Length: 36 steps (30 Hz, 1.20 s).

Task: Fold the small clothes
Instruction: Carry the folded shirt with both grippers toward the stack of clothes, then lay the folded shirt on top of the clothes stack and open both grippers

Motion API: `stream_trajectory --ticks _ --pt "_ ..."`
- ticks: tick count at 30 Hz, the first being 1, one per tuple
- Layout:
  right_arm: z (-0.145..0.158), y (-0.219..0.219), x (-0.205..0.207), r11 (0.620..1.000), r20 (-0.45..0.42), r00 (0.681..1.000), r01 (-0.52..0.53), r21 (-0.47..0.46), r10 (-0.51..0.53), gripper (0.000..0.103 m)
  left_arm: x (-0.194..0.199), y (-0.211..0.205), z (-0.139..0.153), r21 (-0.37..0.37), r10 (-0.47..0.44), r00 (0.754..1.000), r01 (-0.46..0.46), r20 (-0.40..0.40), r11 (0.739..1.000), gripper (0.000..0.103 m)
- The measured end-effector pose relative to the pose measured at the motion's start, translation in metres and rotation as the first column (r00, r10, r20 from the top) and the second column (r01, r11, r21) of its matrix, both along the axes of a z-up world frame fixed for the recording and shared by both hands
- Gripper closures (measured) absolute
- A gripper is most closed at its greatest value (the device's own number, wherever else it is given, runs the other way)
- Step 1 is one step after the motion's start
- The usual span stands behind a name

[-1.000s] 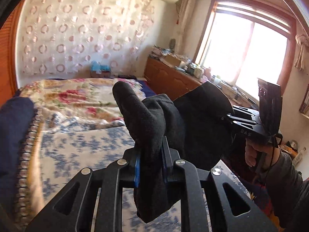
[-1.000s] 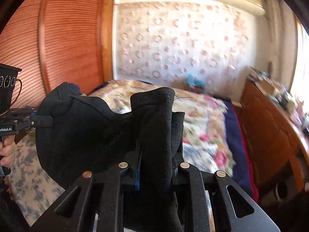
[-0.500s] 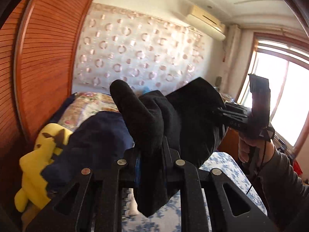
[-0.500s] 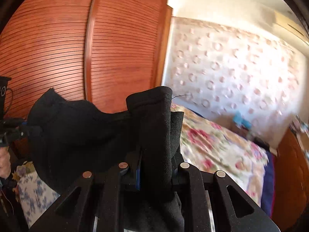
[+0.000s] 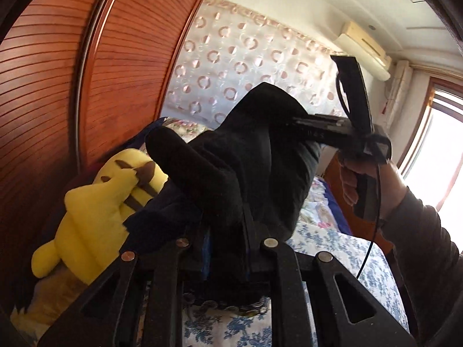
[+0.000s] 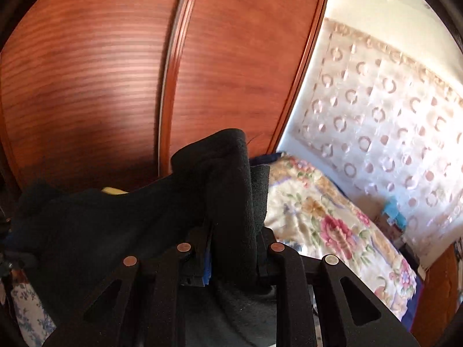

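Observation:
A black knit garment (image 5: 260, 150) hangs in the air, stretched between both grippers. In the left wrist view my left gripper (image 5: 225, 231) is shut on one bunched end of it, with a fold sticking up over the jaws. My right gripper (image 5: 292, 124) reaches in from the right, held by a person's hand (image 5: 356, 179), and pinches the garment's far corner. In the right wrist view the right gripper (image 6: 233, 248) has a thick roll of the black garment (image 6: 115, 219) between its jaws. Those jaws are opening, though the cloth still fills the gap and the pads touch it.
Slatted wooden wardrobe doors (image 5: 58, 86) stand close ahead and to the left. A yellow plush toy (image 5: 95, 211) lies on dark bedding below them. The bed carries a blue-flowered sheet (image 5: 332, 248) and a floral quilt (image 6: 332, 217). A bright window (image 5: 434, 159) is at the right.
Both grippers swung left with the garment still stretched between them, away from the bed and window towards the wardrobe doors. The yellow plush toy came into view and now sits closer.

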State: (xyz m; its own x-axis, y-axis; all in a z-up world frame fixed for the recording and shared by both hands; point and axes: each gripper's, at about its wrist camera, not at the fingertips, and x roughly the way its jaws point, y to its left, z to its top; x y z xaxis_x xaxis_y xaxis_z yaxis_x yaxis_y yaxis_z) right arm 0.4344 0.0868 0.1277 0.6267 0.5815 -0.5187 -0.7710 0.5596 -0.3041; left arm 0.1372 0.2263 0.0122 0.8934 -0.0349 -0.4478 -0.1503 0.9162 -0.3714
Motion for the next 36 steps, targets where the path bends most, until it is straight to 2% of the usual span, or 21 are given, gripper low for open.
stream_trajectory --ticks 1,2,3,4,5,9,13,17,19,21,24,26,27,28,31,33,36 --pt "0.000 0.000 0.004 1.000 -0.007 1.000 0.013 0.009 -0.013 0.067 0.001 0.001 -0.003 0.005 0.005 1.000 -0.005 -0.010 1.000 0.084" --pt "0.002 -0.001 0.011 0.999 -0.018 0.999 0.038 0.029 -0.038 0.063 0.003 0.001 -0.008 0.010 0.014 1.000 -0.013 -0.022 1.000 0.084" --pt "0.005 -0.001 0.019 0.997 -0.034 0.998 0.061 0.051 -0.060 0.053 0.002 0.002 -0.010 0.011 0.018 0.999 -0.017 -0.030 1.000 0.084" --pt "0.009 0.000 0.023 0.995 -0.052 0.996 0.073 0.075 -0.069 0.047 0.002 0.001 -0.011 0.007 0.019 0.999 -0.019 -0.037 1.000 0.084" --pt "0.011 -0.005 0.022 0.991 -0.069 0.995 0.079 0.105 -0.072 0.045 0.003 0.002 -0.014 -0.001 0.019 0.999 -0.019 -0.049 1.000 0.083" --pt "0.005 -0.011 0.019 0.992 -0.071 0.996 0.055 0.117 -0.047 0.044 0.002 0.003 -0.018 0.009 0.029 0.997 -0.028 -0.071 1.000 0.080" --pt "-0.021 -0.030 0.013 0.992 -0.143 0.989 0.045 0.119 -0.027 0.044 0.001 0.004 -0.018 0.030 0.039 0.996 -0.037 -0.077 0.999 0.073" --pt "-0.050 -0.024 0.034 0.990 -0.208 0.976 0.094 0.101 -0.071 0.044 -0.004 0.002 -0.011 0.079 0.059 0.996 -0.054 -0.063 0.995 0.061" --pt "-0.053 -0.023 0.047 0.984 -0.231 0.966 0.141 0.108 -0.113 0.044 -0.008 0.002 -0.004 0.111 0.072 0.996 -0.066 -0.047 0.992 0.056" --pt "-0.043 -0.026 0.049 0.977 -0.235 0.962 0.170 0.126 -0.137 0.044 -0.014 0.000 0.004 0.153 0.077 0.997 -0.072 -0.030 0.986 0.054" --pt "-0.031 -0.032 0.029 0.973 -0.195 0.970 0.178 0.150 -0.147 0.044 -0.019 -0.004 0.015 0.203 0.067 0.998 -0.065 -0.007 0.977 0.051" --pt "-0.024 -0.041 0.014 0.968 -0.186 0.971 0.184 0.168 -0.152 0.044 -0.022 -0.011 0.024 0.238 0.052 0.999 -0.054 0.013 0.970 0.042" --pt "-0.021 -0.047 0.003 0.966 -0.179 0.972 0.185 0.181 -0.153 0.044 -0.022 -0.013 0.027 0.245 0.037 0.999 -0.042 0.023 0.969 0.031" --pt "-0.019 -0.054 -0.008 0.963 -0.169 0.973 0.187 0.195 -0.155 0.044 -0.022 -0.015 0.030 0.249 0.026 0.999 -0.033 0.033 0.968 0.025" --pt "-0.015 -0.077 -0.044 0.951 -0.147 0.976 0.194 0.241 -0.162 0.044 -0.024 -0.028 0.041 0.285 0.002 0.998 -0.020 0.064 0.958 0.024" --pt "-0.012 -0.091 -0.066 0.945 -0.134 0.977 0.198 0.262 -0.168 0.044 -0.025 -0.039 0.048 0.308 -0.020 0.996 -0.006 0.082 0.951 0.017" --pt "-0.010 -0.110 -0.101 0.934 -0.108 0.976 0.213 0.287 -0.189 0.044 -0.026 -0.053 0.054 0.334 -0.056 0.995 0.025 0.083 0.942 0.017"
